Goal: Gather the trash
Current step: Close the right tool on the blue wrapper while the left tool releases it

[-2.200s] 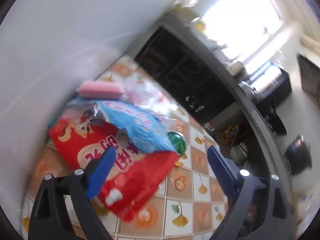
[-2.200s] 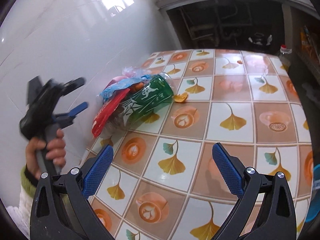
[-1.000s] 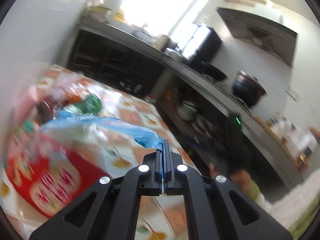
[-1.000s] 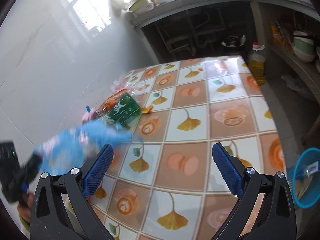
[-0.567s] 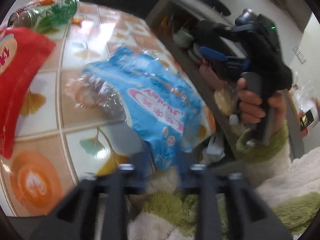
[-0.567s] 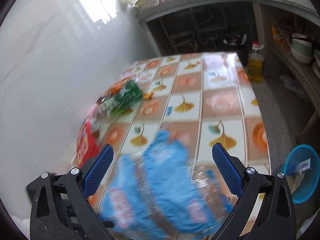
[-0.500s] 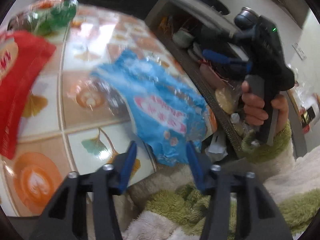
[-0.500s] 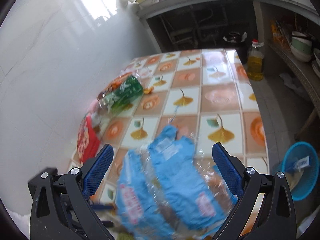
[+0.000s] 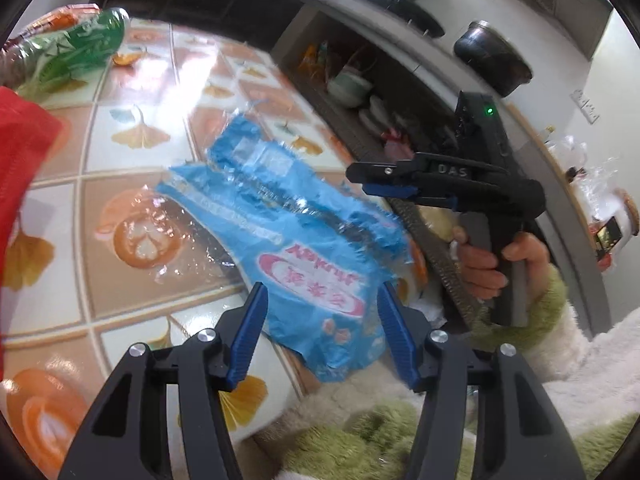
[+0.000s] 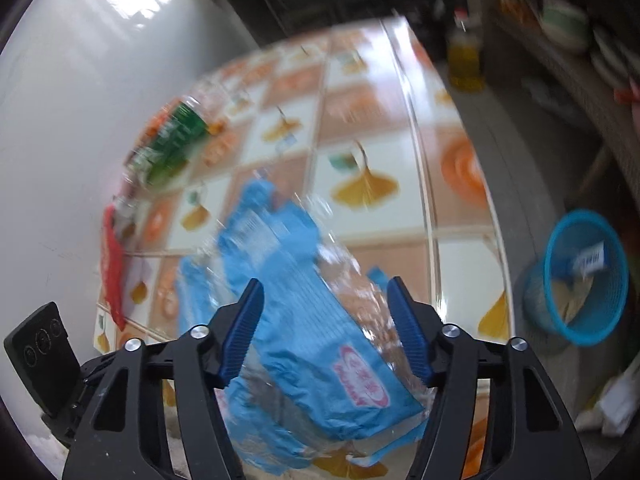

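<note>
A crumpled blue plastic wrapper (image 9: pixel 296 240) (image 10: pixel 304 300) is at the near edge of the tiled table (image 9: pixel 132 144). My left gripper (image 9: pixel 320 332) stands open, its fingers on either side of the wrapper's near end. My right gripper (image 10: pixel 326 328) points down over the wrapper. Its jaws are closing with the wrapper between them, and the pads do not visibly press on it. In the left wrist view the right gripper (image 9: pixel 360 180) shows side-on, held by a hand. A green plastic bottle (image 9: pixel 72 52) (image 10: pixel 172 140) and a red snack bag (image 9: pixel 20 152) (image 10: pixel 112 264) lie by the wall.
A blue mesh waste basket (image 10: pixel 580 276) with some rubbish stands on the floor right of the table. A yellow oil bottle (image 10: pixel 464 60) is on the floor beyond. Shelves with bowls (image 9: pixel 352 84) run along the right. A green fuzzy sleeve (image 9: pixel 532 312) is close below.
The left gripper, shut on the blue wrapper a second ago, has opened after bringing it to the near table edge. The right gripper has tipped down over it and its jaws have narrowed.
</note>
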A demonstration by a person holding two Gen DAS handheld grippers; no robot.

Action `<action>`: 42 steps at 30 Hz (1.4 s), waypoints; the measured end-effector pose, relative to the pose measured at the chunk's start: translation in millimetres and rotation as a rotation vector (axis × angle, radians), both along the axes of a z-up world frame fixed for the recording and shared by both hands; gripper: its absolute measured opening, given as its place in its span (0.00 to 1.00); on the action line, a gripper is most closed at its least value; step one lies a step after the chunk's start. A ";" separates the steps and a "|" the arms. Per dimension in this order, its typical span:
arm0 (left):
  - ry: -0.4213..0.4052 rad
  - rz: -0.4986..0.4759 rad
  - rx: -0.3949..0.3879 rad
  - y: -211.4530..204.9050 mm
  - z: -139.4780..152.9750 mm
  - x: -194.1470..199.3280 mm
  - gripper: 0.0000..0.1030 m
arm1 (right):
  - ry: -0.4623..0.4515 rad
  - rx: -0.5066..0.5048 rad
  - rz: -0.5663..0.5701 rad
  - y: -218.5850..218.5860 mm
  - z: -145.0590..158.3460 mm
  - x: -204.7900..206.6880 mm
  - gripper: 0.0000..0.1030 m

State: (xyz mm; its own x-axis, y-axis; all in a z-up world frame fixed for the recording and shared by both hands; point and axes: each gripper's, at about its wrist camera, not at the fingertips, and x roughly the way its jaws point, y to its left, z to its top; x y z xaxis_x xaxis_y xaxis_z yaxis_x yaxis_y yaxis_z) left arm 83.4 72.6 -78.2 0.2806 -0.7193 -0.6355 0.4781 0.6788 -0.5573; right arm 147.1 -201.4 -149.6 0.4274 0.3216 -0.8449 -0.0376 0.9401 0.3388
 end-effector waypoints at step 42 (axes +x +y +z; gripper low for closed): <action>-0.154 -0.197 0.009 -61.8 -18.6 0.0 0.53 | 0.308 0.536 0.309 47.5 -34.5 8.9 0.80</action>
State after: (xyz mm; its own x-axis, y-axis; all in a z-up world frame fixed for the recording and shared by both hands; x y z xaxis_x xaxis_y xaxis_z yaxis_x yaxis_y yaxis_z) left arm 83.4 10.8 -96.8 0.2292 -0.7645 -0.6025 0.6808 0.5683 -0.4622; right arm 156.0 -153.9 -184.1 0.0151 0.7972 -0.6035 -0.1040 0.6015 0.7921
